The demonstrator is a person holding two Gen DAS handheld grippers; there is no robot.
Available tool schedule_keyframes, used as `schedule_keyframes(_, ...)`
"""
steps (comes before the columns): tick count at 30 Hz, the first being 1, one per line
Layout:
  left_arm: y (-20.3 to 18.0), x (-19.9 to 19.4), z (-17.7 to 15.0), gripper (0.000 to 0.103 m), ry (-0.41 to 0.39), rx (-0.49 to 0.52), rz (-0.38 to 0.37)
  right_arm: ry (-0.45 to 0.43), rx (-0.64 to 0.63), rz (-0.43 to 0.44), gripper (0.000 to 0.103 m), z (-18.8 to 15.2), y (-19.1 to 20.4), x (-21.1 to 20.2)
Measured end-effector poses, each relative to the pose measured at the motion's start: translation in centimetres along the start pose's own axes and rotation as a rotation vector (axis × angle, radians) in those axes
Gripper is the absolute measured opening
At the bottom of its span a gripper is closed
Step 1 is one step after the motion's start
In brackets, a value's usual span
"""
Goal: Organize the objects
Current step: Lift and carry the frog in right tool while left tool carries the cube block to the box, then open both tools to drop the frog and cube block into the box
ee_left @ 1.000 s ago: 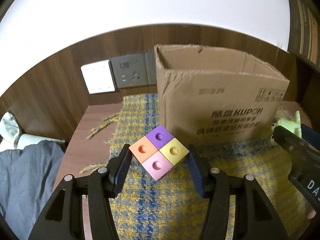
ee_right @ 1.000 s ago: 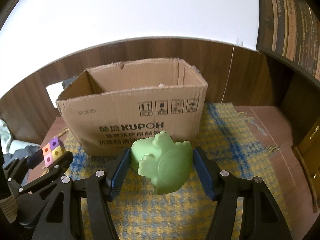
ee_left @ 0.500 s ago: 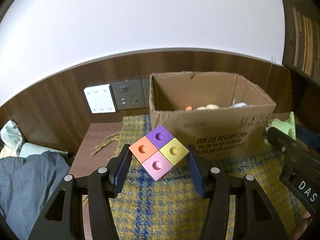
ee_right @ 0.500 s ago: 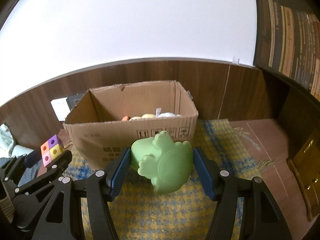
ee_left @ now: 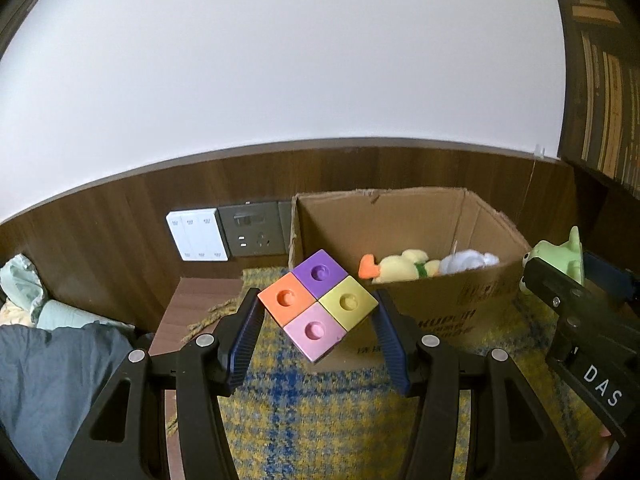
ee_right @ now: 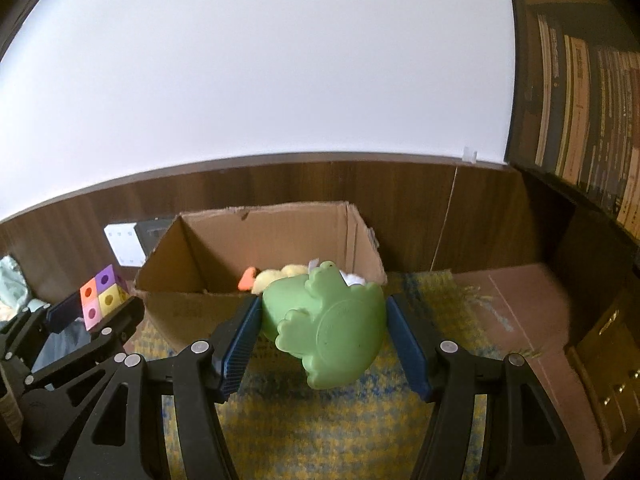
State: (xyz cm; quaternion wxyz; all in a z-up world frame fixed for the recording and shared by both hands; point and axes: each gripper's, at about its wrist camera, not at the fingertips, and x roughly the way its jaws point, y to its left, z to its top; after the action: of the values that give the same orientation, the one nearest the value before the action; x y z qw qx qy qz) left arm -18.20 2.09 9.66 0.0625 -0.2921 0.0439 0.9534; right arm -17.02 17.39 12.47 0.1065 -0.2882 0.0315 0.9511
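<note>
Cardboard box (ee_left: 448, 304) ahead; both loads held short of its rim.
Left hand-held gripper (ee_left: 318, 330) pinches block cube (ee_left: 318, 304) by corners; right hand-held gripper (ee_right: 322, 330) clamps green frog (ee_right: 326, 322). Either may slip, falling outside.

The right hand-held gripper (ee_right: 322, 334) clamps a green rubber frog toy (ee_right: 326, 326) between its 2 blue ribbed pads (ee_right: 239, 350); both pads touch the toy's sides. Beyond it stands an open brown cardboard box (ee_right: 192, 308) on a yellow-and-blue woven cloth (ee_right: 340, 432) covering the brown wooden surface (ee_right: 532, 312). Inside the box lie a yellow plush duck with an orange beak (ee_right: 276, 276) and a white soft item (ee_right: 354, 279). At left, the left hand-held gripper (ee_right: 90, 312) holds a 4-colour block cube (ee_right: 98, 294).
</note>
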Motion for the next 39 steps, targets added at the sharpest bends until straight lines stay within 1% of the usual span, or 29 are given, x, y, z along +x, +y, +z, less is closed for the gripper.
schedule_keyframes(11,-0.1,0.2,1.9,0.055,-0.044,0.0,0.0,-0.033,-0.004,0.017,0.064,1.6,-0.2,0.5)
schedule_keyframes(22,-0.6,2.3,4.7,0.055,-0.058,0.001,-0.027,-0.06,-0.006,0.017,0.064,4.1,-0.4,2.1)
schedule_keyframes(31,-0.4,5.2,6.6,0.055,-0.037,-0.001,-0.04,-0.054,-0.005,0.02,0.064,6.0,-0.1,4.4)
schedule_keyframes(39,-0.7,7.5,7.4,0.055,0.0,-0.001,-0.056,0.002,0.0,0.026,0.064,7.0,0.0,7.7)
